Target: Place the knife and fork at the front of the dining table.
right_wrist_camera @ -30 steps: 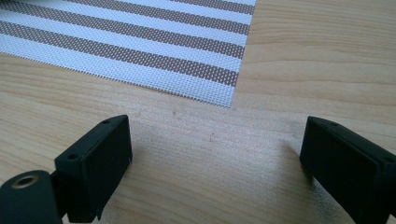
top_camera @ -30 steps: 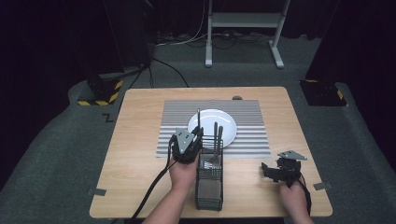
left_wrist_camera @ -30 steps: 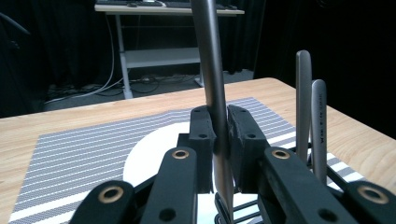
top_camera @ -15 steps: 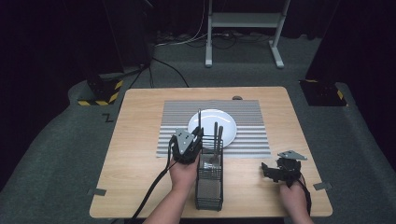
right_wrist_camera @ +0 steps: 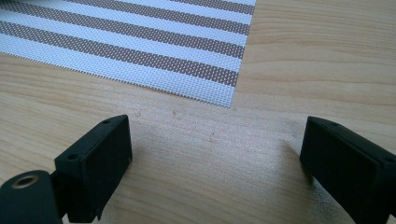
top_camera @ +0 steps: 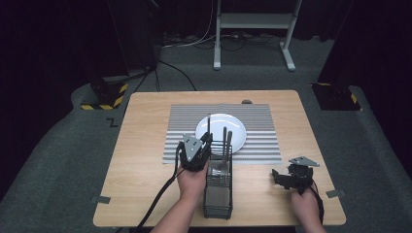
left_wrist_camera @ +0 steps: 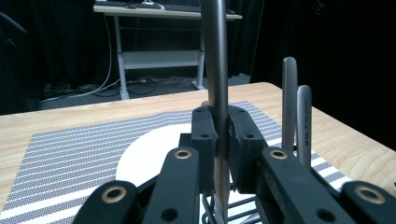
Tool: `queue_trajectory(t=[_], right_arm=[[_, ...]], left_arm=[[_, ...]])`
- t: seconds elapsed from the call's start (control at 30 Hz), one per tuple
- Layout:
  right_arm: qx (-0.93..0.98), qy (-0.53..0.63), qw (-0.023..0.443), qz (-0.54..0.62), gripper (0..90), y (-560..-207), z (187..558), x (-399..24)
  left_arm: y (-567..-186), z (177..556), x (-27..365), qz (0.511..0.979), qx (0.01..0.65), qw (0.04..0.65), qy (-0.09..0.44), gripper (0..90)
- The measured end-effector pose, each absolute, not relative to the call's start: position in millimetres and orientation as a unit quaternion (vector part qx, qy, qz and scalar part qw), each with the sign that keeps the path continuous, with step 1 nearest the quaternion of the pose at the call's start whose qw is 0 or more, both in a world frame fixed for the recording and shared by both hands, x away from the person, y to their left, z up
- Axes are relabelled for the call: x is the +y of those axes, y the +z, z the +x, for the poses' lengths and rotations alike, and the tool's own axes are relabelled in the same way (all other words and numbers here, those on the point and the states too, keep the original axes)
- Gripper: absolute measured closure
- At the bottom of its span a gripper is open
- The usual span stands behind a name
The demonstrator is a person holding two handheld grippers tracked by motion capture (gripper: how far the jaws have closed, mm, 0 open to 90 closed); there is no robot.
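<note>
Left gripper (left_wrist_camera: pixel 218 140): clamped on an upright utensil handle (left_wrist_camera: pixel 215 56) above the wire caddy (top_camera: pixel 217 187). Right gripper (right_wrist_camera: pixel 212 163): open, idle over the worktop (right_wrist_camera: pixel 187 154). Extraction step; you lift straight up (the plate (top_camera: pixel 221 127) probably next).

Dark-curtained lab, hazard-taped stand (top_camera: pixel 104 94)

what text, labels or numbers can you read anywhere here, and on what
"Z": a dark mark shaped like that letter on the grey floor covering left of the table.
Utensil handles standing in the wire caddy: faint engraved marks, too small to read.
Nothing legible on the striped placemat, the white plate or the left gripper.
</note>
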State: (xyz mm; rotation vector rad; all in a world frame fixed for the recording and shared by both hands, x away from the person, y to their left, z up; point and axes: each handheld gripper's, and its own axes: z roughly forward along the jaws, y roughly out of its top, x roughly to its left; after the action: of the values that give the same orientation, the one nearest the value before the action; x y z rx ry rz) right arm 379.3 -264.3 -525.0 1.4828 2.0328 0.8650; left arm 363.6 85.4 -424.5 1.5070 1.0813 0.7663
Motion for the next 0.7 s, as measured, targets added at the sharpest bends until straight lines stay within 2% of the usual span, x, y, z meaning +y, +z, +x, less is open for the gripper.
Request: queue_trajectory(t=[0.33, 0.43, 0.7], right_arm=[[0.742, 0.316, 0.238, 0.542, 8.9, -525.0, 379.2, -264.3], [0.742, 0.316, 0.238, 0.541, 8.9, -525.0, 379.3, -264.3], [0.742, 0.316, 0.238, 0.541, 8.9, -525.0, 379.2, -264.3]], left_arm=[[-420.8, 362.4, 86.8, 0.623, 0.453, 0.548, 0.324, 82.4], [-412.8, 358.2, 85.3, 0.614, 0.443, 0.558, 0.341, 82.7], [-393.6, 349.8, 85.1, 0.6, 0.427, 0.584, 0.341, 82.8]])
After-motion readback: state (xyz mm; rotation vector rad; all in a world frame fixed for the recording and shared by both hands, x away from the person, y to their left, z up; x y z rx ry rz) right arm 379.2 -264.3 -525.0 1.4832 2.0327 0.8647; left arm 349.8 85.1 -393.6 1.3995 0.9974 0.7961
